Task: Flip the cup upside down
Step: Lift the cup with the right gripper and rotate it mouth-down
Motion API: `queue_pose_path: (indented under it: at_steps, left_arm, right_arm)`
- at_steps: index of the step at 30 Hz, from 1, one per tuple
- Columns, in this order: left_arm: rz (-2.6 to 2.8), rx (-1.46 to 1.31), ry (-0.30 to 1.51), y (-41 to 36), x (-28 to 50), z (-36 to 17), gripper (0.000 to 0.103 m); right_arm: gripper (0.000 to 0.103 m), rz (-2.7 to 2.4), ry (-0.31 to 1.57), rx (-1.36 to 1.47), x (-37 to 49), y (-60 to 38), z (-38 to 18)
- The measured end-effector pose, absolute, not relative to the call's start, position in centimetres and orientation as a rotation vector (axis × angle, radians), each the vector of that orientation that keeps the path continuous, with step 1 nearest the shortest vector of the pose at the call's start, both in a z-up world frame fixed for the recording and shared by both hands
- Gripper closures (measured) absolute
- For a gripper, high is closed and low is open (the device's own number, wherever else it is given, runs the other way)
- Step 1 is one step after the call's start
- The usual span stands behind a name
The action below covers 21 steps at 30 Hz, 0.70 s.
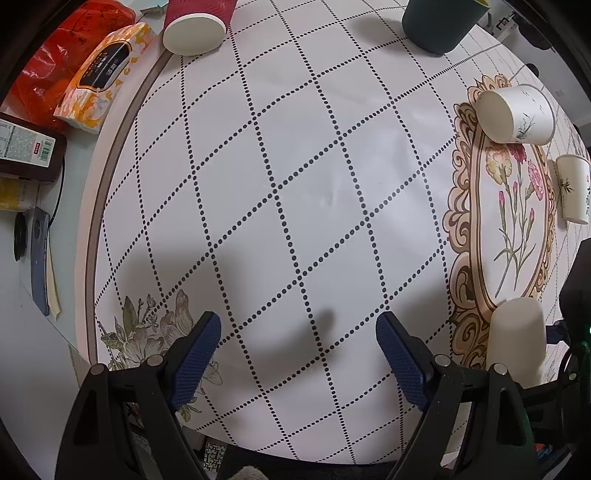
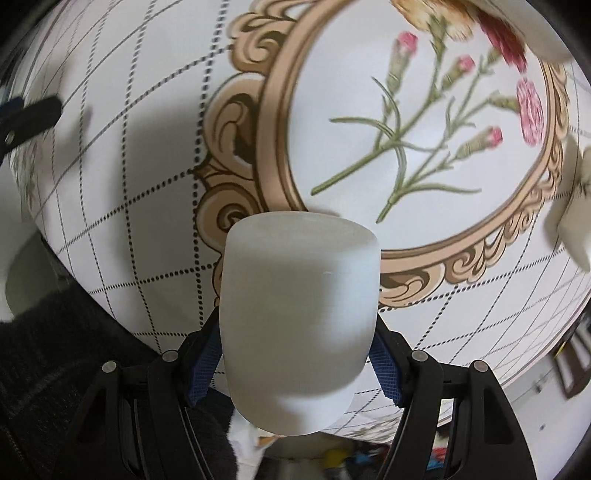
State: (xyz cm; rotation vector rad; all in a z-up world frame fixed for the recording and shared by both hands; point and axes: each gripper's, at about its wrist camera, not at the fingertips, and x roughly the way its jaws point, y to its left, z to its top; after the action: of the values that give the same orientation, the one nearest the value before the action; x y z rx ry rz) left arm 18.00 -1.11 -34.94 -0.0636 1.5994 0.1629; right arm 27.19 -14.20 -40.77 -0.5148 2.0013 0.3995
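Note:
A plain white cup (image 2: 301, 321) fills the right wrist view, gripped between the blue pads of my right gripper (image 2: 295, 363), its flat closed base pointing away from the camera toward the table. The same cup (image 1: 517, 339) shows at the lower right of the left wrist view, over the flower-printed oval of the tablecloth (image 1: 513, 221). My left gripper (image 1: 298, 350) is open and empty above the dotted-grid cloth, left of the cup.
A white flowered paper cup (image 1: 515, 112) lies on its side at the right, another (image 1: 574, 188) beyond it. A red-sleeved paper cup (image 1: 195, 26) and a dark green cup (image 1: 439, 22) sit at the far edge. A tissue pack (image 1: 105, 74), red bag and bottle lie left.

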Motion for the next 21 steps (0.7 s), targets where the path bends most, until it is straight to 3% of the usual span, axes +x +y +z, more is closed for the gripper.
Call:
queue_pose_path:
  at_steps: [13, 21]
  left_arm:
    - [0.143, -0.050, 1.612, -1.2, 17.9, -35.9, 0.017]
    - [0.133, -0.040, 1.611, -1.8, 17.4, -36.3, 0.017]
  right_arm:
    - [0.027, 0.304, 2.106, -0.376, 29.4, -15.0, -42.8]
    - [0.021, 0.278, 2.071, -0.343, 31.8, -14.9, -42.3]
